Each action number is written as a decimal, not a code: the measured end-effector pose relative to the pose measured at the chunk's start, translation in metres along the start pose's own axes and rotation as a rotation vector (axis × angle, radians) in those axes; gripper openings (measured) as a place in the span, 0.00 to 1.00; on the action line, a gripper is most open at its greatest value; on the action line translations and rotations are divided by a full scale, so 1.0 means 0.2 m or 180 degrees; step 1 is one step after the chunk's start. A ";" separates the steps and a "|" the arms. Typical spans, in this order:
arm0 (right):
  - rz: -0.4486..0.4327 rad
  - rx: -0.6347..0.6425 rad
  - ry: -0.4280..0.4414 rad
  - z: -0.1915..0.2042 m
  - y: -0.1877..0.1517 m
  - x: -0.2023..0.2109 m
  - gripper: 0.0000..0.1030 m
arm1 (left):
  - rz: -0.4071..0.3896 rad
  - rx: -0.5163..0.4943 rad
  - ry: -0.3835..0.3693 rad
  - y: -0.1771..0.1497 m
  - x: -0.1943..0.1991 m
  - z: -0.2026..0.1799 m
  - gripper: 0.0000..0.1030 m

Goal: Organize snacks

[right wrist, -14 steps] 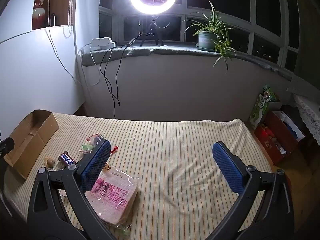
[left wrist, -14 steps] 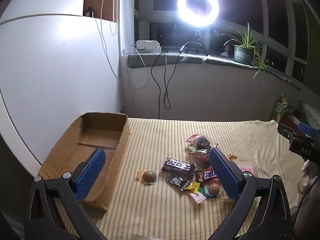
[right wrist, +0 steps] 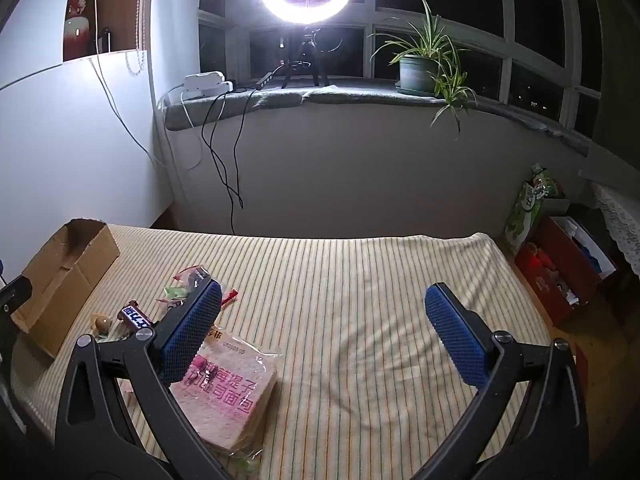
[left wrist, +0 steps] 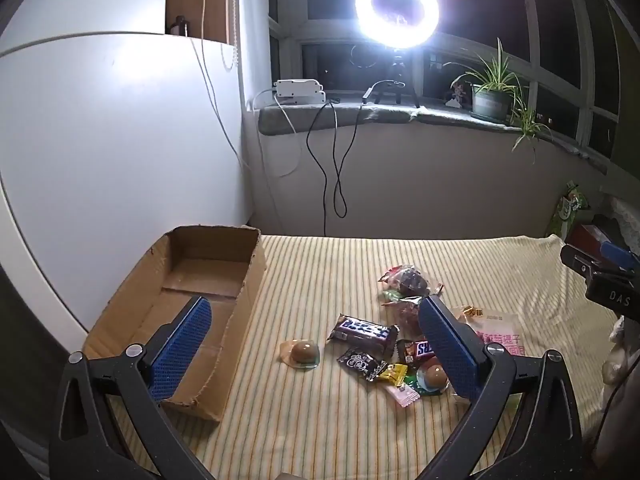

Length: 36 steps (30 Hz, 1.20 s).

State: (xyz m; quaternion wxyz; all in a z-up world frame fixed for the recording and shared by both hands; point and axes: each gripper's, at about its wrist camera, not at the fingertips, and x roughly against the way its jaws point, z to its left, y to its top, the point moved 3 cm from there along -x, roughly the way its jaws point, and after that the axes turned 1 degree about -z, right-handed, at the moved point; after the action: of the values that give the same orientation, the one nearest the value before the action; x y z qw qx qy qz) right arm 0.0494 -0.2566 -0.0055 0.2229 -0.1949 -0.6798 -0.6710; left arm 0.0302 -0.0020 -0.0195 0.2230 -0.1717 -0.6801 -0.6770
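An open cardboard box [left wrist: 192,280] lies at the left of the striped bed cover, also in the right wrist view [right wrist: 64,268]. A pile of snacks sits mid-bed: a dark chocolate bar [left wrist: 362,330], a Snickers [left wrist: 420,349], a jelly cup [left wrist: 302,354], small candies [left wrist: 394,374] and a red packet [left wrist: 406,280]. A bagged bread loaf [right wrist: 228,392] lies to their right. My left gripper [left wrist: 316,344] is open and empty above the pile. My right gripper [right wrist: 324,332] is open and empty, above the bed right of the bread.
A white wall panel [left wrist: 120,160] stands left of the box. A windowsill holds a ring light [left wrist: 396,10], a power strip [left wrist: 298,90] with hanging cables, and a potted plant [right wrist: 420,68]. Boxes and bags [right wrist: 560,264] stand on the floor right of the bed.
Both grippers have hardly moved; the views are nearly the same as half a second ago. Nothing was picked up or released.
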 end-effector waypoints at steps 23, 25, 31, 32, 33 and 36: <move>0.0044 0.0026 0.0061 0.03 -0.02 -0.02 1.00 | -0.0014 -0.0009 0.0000 -0.01 0.01 -0.01 0.99; 0.0047 0.0028 0.0065 0.03 -0.02 -0.02 1.00 | -0.0014 -0.0007 -0.0001 -0.01 0.00 -0.01 0.99; 0.0051 0.0023 0.0065 0.03 -0.01 -0.02 1.00 | -0.0012 -0.0008 -0.0002 -0.01 0.00 -0.01 0.99; 0.0052 0.0025 0.0069 0.03 -0.01 -0.02 1.00 | -0.0012 -0.0009 -0.0003 -0.01 0.00 -0.01 0.99; 0.0052 0.0023 0.0069 0.03 -0.01 -0.02 1.00 | -0.0013 -0.0012 -0.0002 -0.01 0.00 -0.01 0.99; 0.0055 0.0027 0.0069 0.03 -0.01 -0.02 1.00 | -0.0014 -0.0016 -0.0003 -0.01 0.00 -0.02 0.99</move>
State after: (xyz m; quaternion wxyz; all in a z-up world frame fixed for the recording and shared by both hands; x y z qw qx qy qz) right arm 0.0507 -0.2505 -0.0101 0.2368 -0.1925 -0.6785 -0.6682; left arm 0.0290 -0.0055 -0.0209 0.2207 -0.1711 -0.6788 -0.6791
